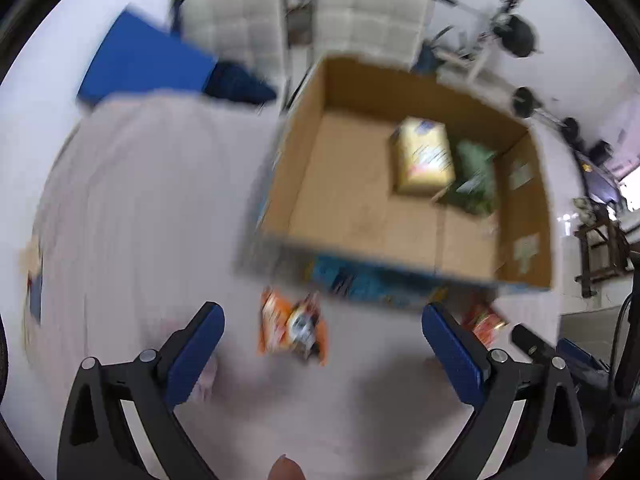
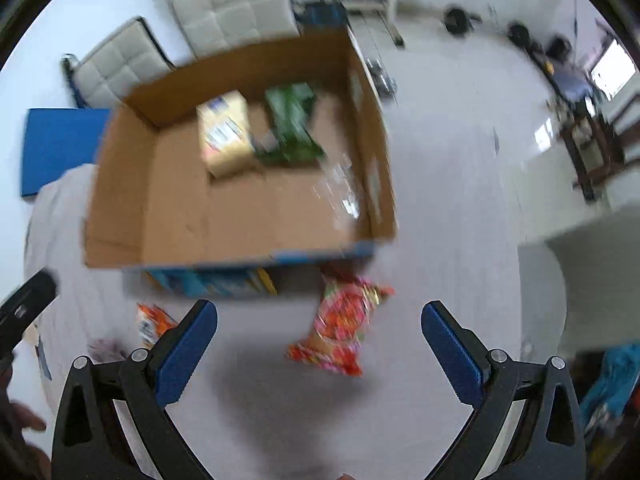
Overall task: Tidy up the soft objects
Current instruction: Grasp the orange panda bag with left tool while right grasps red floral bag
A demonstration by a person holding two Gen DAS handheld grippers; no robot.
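Hovering wide open and empty: left gripper (image 1: 323, 322) over orange packet (image 1: 294, 326), right gripper (image 2: 319, 320) over red packet (image 2: 340, 328). Both lie on tabletop (image 2: 440, 240) beside cardboard box (image 2: 120, 200) holding yellow and green packs.

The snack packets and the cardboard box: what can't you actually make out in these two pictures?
- Orange packet, left wrist view: motion blur smears its print.
- Red packet, right wrist view: blurred; its top is hidden beneath the cardboard box.
- Yellow pack and green bag in the box, left wrist view: labels unreadable from blur.
- Clear item, right wrist view: too blurred to identify.
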